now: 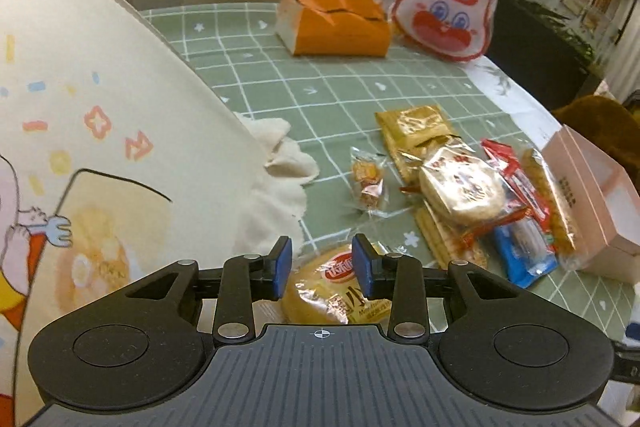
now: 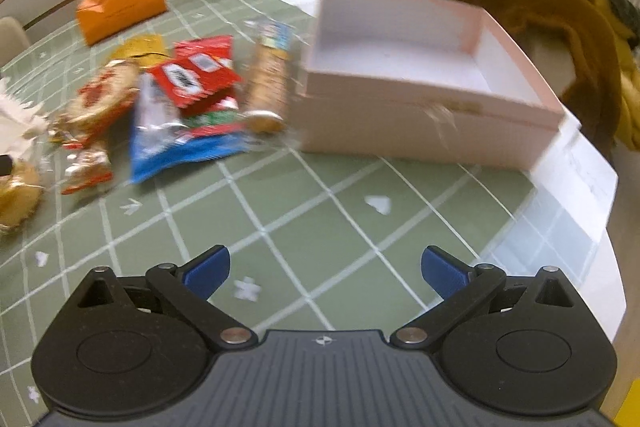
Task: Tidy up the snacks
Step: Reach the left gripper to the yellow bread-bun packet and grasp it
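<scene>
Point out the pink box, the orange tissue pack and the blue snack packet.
pink box (image 2: 420,131), right wrist view, front wall.
orange tissue pack (image 1: 340,27), left wrist view, orange top.
blue snack packet (image 2: 188,153), right wrist view, blue lower end.

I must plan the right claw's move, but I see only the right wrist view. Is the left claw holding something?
Observer: Yes. The left claw looks shut on a round cake in its wrapper.
Operator: What is beside that claw?
Observer: A big cream bag with cartoon prints fills the space on its left.
</scene>
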Tool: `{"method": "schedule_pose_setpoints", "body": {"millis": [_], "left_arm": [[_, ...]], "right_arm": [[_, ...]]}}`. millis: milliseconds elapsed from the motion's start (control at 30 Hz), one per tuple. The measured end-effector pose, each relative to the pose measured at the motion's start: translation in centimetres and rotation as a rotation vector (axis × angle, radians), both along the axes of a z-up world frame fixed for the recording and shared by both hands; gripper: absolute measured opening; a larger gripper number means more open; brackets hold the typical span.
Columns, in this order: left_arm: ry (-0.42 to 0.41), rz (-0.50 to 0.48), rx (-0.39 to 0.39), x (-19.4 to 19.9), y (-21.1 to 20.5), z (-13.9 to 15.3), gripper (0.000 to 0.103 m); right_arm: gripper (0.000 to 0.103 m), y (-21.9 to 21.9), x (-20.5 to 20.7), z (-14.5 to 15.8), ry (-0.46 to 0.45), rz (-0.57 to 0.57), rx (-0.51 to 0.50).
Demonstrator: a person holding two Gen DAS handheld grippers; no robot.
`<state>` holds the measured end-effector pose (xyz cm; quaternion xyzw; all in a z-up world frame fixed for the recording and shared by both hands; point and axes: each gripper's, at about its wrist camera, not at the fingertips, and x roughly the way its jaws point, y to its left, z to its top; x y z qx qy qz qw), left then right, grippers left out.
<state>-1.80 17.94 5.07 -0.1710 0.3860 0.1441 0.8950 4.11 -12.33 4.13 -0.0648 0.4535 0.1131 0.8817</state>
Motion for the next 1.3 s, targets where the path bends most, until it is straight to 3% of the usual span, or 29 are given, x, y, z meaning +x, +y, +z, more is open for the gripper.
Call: {"method": "schedule_pose_setpoints", "body": {"millis": [367, 567, 733, 867, 933, 1033, 1200, 1300], "left_arm": [[-0.013, -0.162, -0.075, 0.2, -3.7, -0.6, 0.038], [-0.026, -0.270, -0.017, -0.5, -4.9, -0.4, 0.038], [-0.063, -0.354, -0.045, -1.5, -4.5, 0.9, 0.038], [0.017, -0.537, 0.093, -1.3, -7.5, 0.8, 0.039], [0.022, -0.587, 0.196, -1.3, -9.1, 0.3, 0.048], [0.032, -0.552, 0.246, -0.6, -9.5, -0.4, 0.054], [0.076, -0.432, 0.115, 1.3, -6.7, -1.9, 0.070], [0.083, -0.381, 0.060, 1.7, -5.5, -2.4, 0.070]], "right_arm": [[0.102, 3.9, 0.5, 1.7, 0.002, 0.115, -0.036], [0.102, 4.2, 1.1, 1.3, 0.028, 0.121, -0.017], [0.102, 3.9, 1.4, 1.2, 0.044, 0.120, 0.013], [0.102, 3.5, 1.8, 1.1, 0.056, 0.111, 0.035], [0.102, 3.4, 2.0, 1.1, 0.061, 0.107, 0.038], [0.102, 3.2, 1.9, 1.1, 0.063, 0.106, 0.043], [0.102, 2.6, 1.9, 1.1, 0.071, 0.101, 0.049], [0.102, 2.6, 2.0, 1.3, 0.067, 0.106, 0.044]]}}
